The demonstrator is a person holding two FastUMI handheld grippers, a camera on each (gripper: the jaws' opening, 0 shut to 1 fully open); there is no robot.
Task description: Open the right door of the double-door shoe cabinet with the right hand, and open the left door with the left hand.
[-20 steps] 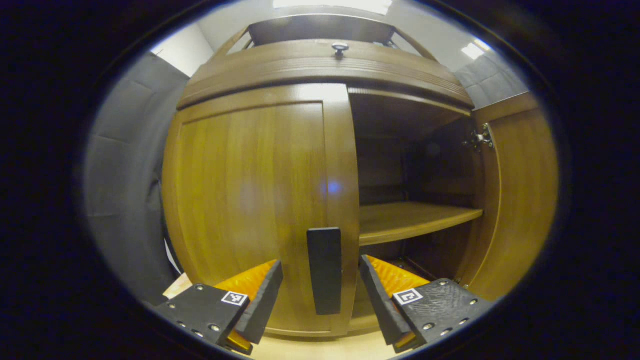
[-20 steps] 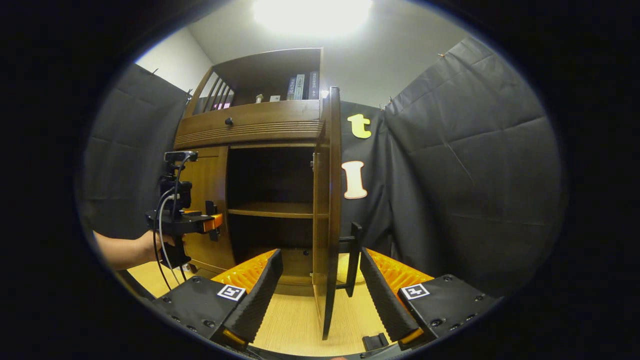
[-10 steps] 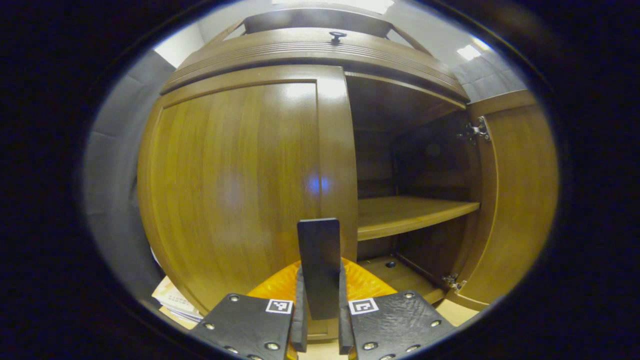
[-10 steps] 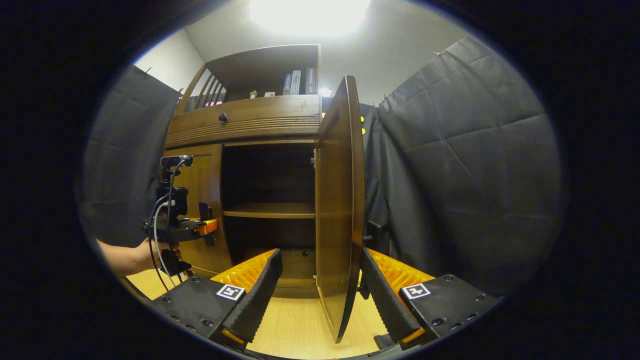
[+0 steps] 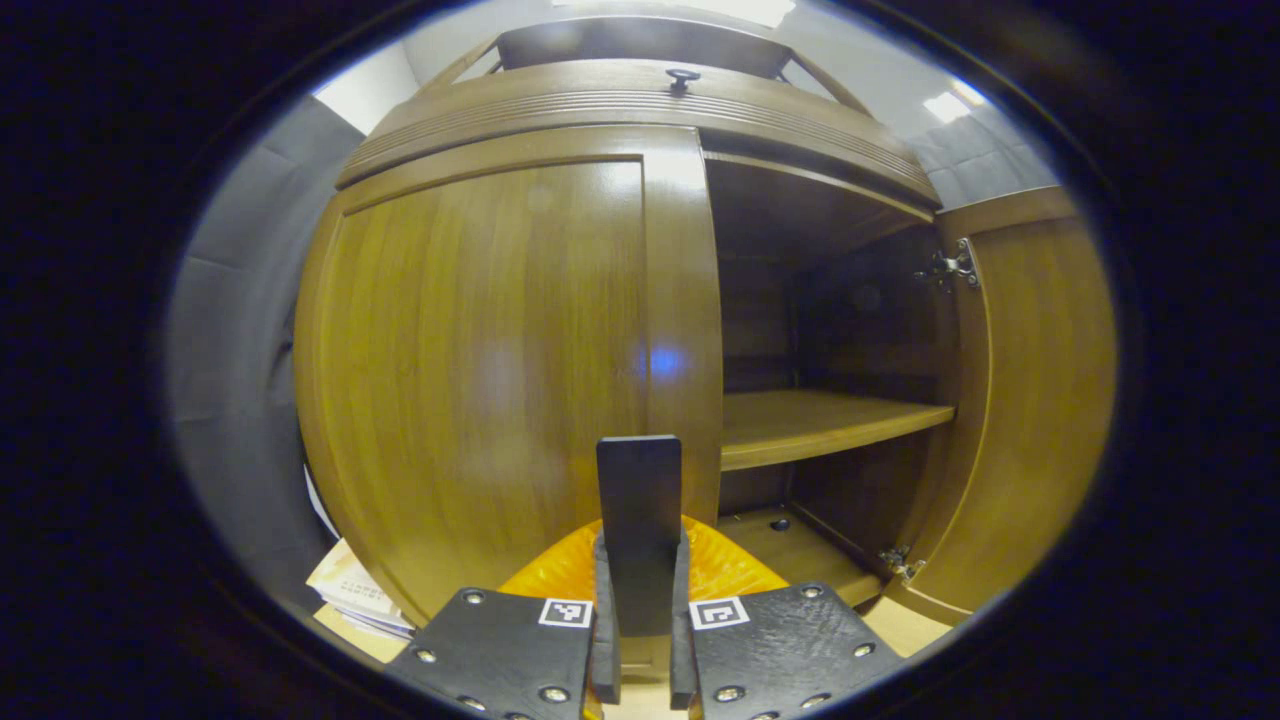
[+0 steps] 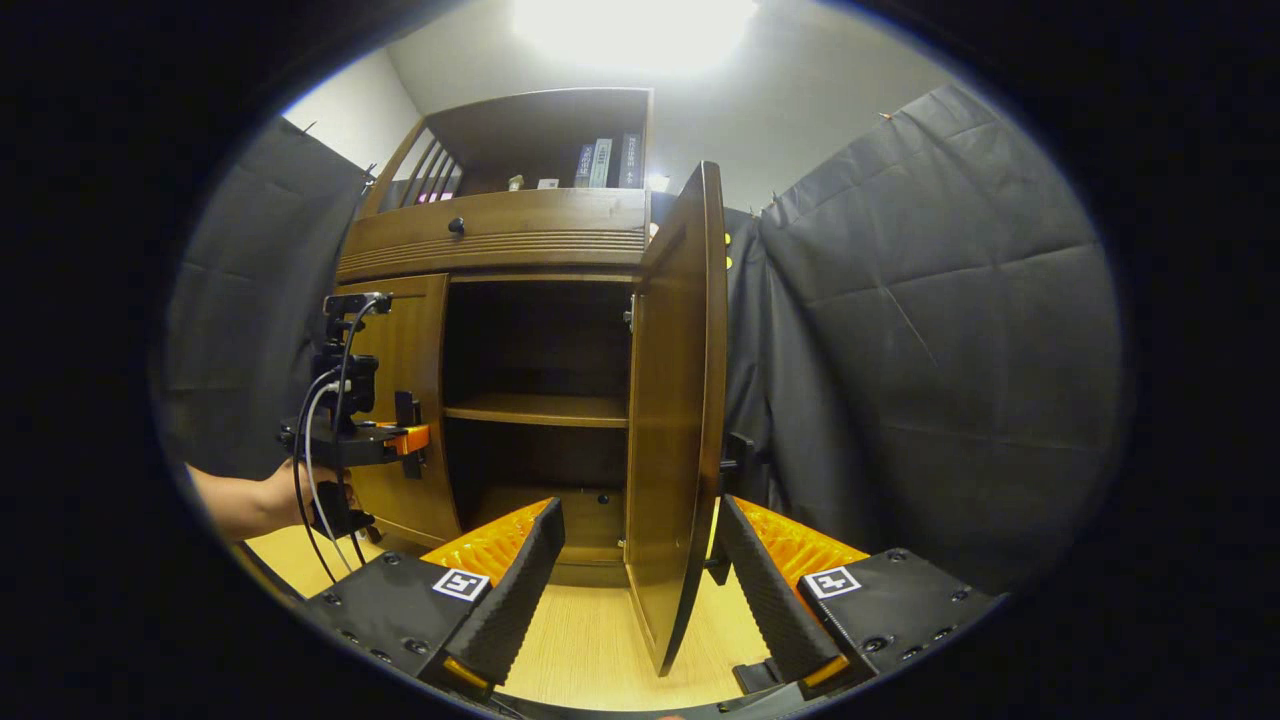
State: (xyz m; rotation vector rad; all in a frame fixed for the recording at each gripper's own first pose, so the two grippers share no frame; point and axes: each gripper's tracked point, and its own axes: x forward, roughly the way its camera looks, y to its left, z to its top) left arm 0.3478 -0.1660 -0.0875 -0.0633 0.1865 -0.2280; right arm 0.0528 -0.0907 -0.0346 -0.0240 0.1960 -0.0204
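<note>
Left gripper (image 5: 640, 640): closed on the dark handle (image 5: 640, 530) at the left door's (image 5: 480, 380) inner edge; the same gripper (image 6: 412, 440) is seen at that door from the right gripper view.
Right gripper (image 6: 640, 570): jaws wide apart, nothing gripped; the right door (image 6: 675, 420) stands between the fingers, contact not discernible.
Cabinet (image 6: 500, 235): right door swung out; left door shut or nearly so.
Handling: the door is judged stiff and hinged; the handle is best pulled in an arc.
</note>
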